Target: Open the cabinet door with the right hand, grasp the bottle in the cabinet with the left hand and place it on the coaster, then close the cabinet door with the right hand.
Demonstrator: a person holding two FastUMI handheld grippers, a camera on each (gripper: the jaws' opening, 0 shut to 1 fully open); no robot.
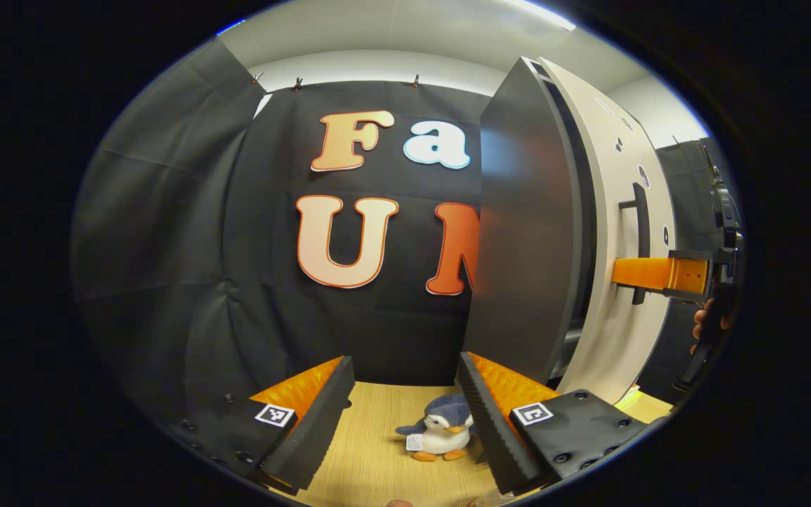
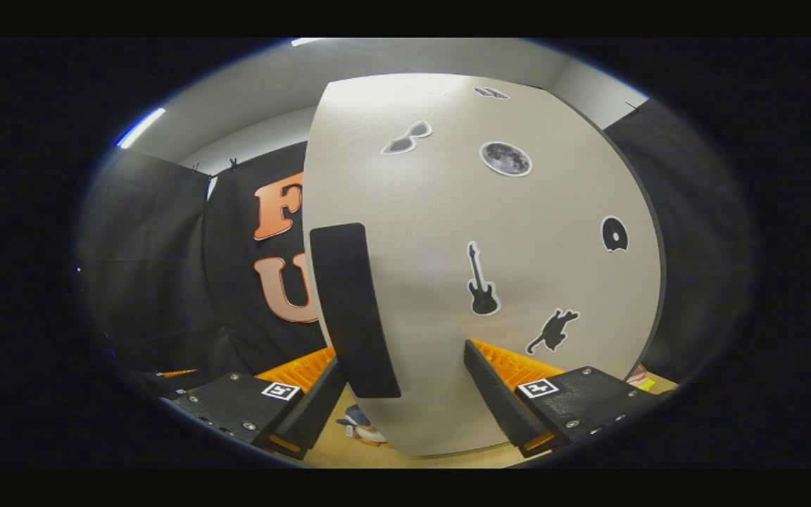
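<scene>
Beige cabinet door (image 2: 448,282), dark handle (image 2: 355,310) between right gripper (image 2: 405,380) tongs, spread wide, not clamped. Door ajar or nearly shut, can't tell. Left gripper (image 1: 405,415) wide, empty, near toy penguin (image 1: 441,435). Bottle, coaster unseen.

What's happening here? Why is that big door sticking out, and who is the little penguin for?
A person holds a two-finger gripper in each hand. The right gripper is at the black bar handle of the beige sticker-covered cabinet door, with its fingers open on either side of the handle. The door stands partly open. The left gripper waits open and empty above the light wooden table, where a small grey-and-white plush penguin sits. No bottle has been picked up yet.
</scene>
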